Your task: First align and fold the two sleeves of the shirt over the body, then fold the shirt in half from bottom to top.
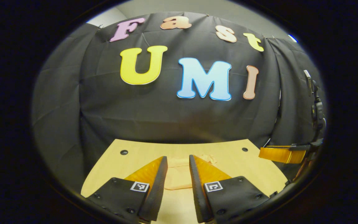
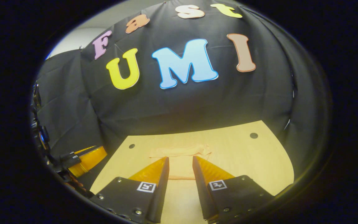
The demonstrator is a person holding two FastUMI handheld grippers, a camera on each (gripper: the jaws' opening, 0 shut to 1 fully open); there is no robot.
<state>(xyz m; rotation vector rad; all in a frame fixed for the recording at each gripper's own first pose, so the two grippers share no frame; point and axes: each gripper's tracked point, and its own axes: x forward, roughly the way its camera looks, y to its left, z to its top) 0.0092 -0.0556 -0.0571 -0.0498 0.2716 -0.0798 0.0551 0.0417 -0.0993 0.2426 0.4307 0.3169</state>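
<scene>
Shirt (image 1: 179, 174) lies flat mid-table (image 1: 129, 165); bare wood on all sides of it. Black booth cloth (image 1: 172, 121) closes off the table's far edge beyond the shirt. Right gripper (image 1: 278, 154) hovers off the shirt's right side.

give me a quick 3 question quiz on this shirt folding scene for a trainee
1. True or false: the left claw is shut on the shirt.
2. Multiple choice: the shirt lies on A) the table, B) the floor, C) a chair.
3. Fill in: in the right gripper view, the right claw has its fingers ____, with the shirt showing between them.

Key
1. False. Its fingers stand apart and hold nothing.
2. A. The pale shirt lies on the light wooden table, in front of the black cloth wall.
3. Apart (open). The other claw shows at the left edge of that view, beside the table.
</scene>
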